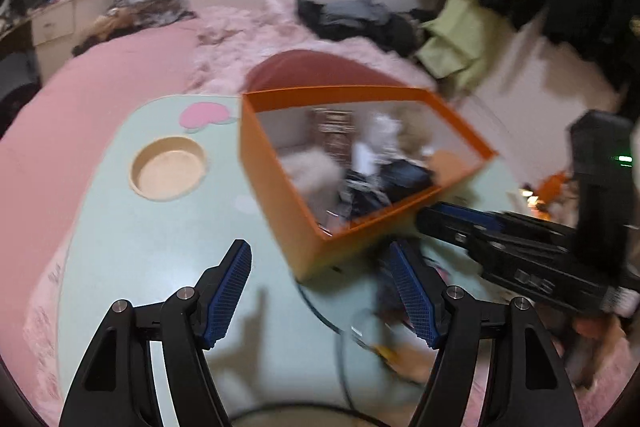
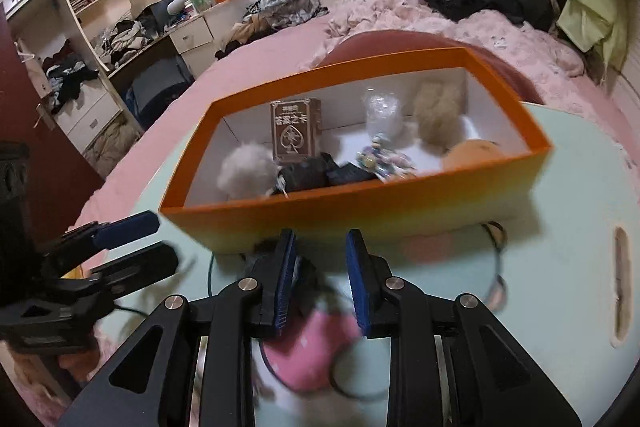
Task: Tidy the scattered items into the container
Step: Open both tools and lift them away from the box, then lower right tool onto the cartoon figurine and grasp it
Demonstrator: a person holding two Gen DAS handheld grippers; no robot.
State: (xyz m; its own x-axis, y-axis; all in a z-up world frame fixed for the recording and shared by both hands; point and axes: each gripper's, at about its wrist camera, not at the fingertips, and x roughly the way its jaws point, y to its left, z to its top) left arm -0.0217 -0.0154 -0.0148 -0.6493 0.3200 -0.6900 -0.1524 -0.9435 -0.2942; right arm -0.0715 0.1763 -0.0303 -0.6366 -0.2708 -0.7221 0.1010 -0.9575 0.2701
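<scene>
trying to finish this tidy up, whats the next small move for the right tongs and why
Probably lower the right tongs onto the pink item lying just below them on the mint table and close. Their pads stand slightly apart with nothing clearly gripped, and the orange box sits right ahead for the drop.
</scene>
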